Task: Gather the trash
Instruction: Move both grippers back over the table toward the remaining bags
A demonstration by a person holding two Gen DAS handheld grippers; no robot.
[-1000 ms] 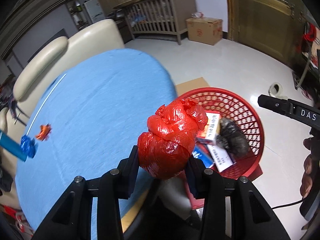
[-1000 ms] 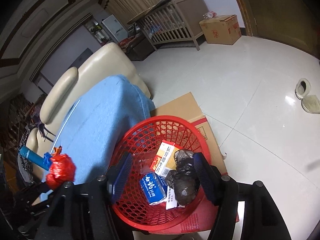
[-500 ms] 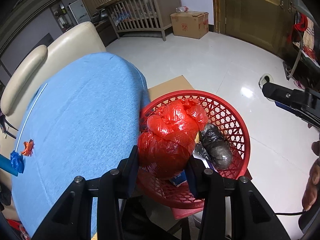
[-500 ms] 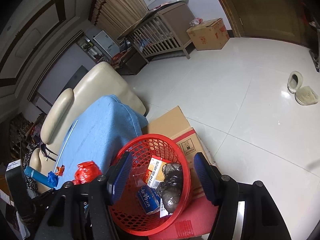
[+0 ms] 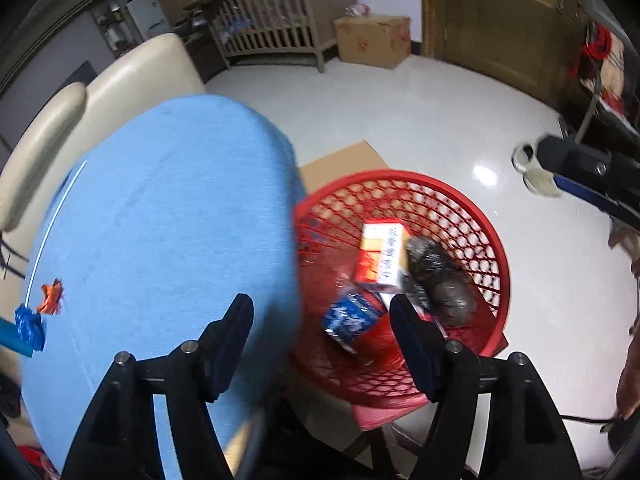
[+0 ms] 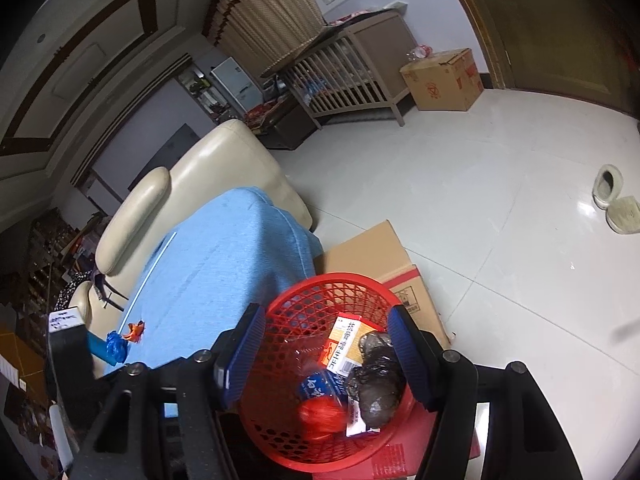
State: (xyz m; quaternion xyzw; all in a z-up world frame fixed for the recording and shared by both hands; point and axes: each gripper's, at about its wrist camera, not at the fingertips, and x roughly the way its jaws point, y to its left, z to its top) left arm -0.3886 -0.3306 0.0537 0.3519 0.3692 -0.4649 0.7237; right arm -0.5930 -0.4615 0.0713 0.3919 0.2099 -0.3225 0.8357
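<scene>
Left gripper [image 5: 320, 332]: jaws opening, empty; red bag [image 6: 322, 416] released, now in basket [image 6: 288, 312]. Right gripper [image 6: 322, 354]: apart, empty. Scraps [image 5: 50, 294] remain on table.

A round table [image 5: 160, 216] draped in a blue cloth [image 6: 224, 264] carries a blue wrapper [image 5: 28, 322], an orange scrap [image 5: 51, 292] just beside it, and a thin white stick [image 5: 56, 216]. On the white tiled floor [image 6: 500, 216] beside the table lie flattened cardboard [image 6: 372, 252] under a red basket [image 5: 492, 240], a cardboard box [image 6: 444, 80] and slippers [image 6: 614, 200].
</scene>
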